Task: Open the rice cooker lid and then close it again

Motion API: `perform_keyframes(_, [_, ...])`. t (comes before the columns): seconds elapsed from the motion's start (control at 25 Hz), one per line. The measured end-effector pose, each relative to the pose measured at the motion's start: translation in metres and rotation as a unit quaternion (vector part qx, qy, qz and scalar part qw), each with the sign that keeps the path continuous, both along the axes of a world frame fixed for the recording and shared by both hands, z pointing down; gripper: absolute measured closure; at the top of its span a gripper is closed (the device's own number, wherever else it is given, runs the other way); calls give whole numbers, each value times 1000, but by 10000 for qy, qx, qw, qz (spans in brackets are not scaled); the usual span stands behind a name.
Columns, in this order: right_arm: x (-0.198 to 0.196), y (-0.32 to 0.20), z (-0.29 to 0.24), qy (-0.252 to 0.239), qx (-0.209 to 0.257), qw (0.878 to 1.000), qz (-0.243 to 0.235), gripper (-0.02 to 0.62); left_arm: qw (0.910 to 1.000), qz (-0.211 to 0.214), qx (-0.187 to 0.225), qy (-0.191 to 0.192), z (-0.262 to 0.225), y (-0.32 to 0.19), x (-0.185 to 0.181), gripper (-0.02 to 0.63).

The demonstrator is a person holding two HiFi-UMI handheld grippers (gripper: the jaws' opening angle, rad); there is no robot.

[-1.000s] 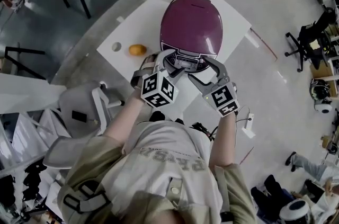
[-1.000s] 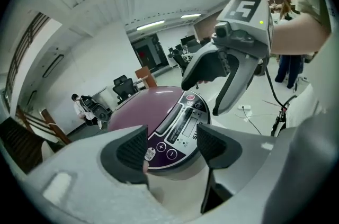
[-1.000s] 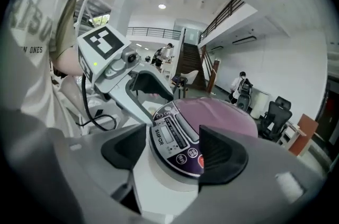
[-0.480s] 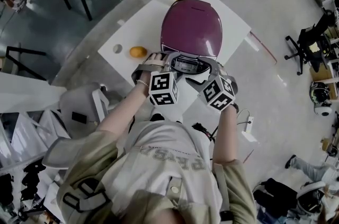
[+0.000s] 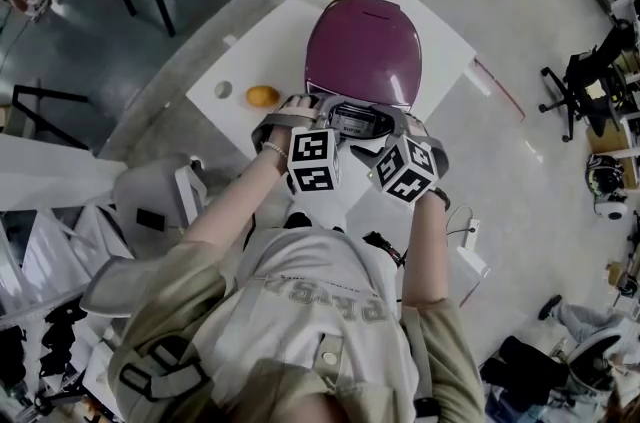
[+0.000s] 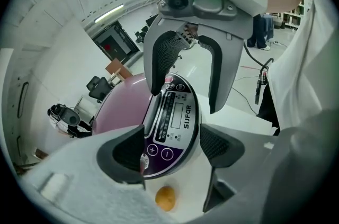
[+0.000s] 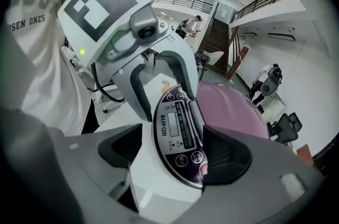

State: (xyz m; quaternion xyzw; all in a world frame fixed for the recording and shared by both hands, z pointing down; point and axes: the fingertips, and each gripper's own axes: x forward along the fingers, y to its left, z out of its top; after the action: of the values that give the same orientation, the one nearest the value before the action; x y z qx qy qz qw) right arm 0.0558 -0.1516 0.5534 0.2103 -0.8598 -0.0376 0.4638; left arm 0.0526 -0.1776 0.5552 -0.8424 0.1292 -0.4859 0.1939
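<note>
The person's forearms reach forward side by side, both angled down at the rice cooker [image 5: 362,51], which stands with its lid shut on the white table [image 5: 250,61]. The left gripper [image 6: 175,146] and the right gripper [image 7: 172,151] have their jaws apart, just been opening, with the control panel [image 6: 172,122] between them.

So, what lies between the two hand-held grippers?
The rice cooker's control panel, as both gripper views show; the left hand-held gripper and right hand-held gripper have just been opening their jaws, the panel between them, ungripped.
</note>
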Motion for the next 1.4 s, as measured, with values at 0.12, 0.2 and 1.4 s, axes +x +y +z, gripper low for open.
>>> perform_keyframes(0.12, [0, -2, 2, 22, 1, 10000, 31, 261, 10000, -25, -20, -42, 3, -2, -1, 259])
perform_keyframes(0.2, [0, -2, 3, 45, -35, 10000, 37, 261, 10000, -21, -50, -66, 4, -2, -1, 258])
perform_keyframes(1.4, [-1, -4, -3, 217, -821, 9963, 115, 261, 9995, -40, -57, -304, 6, -3, -1, 253])
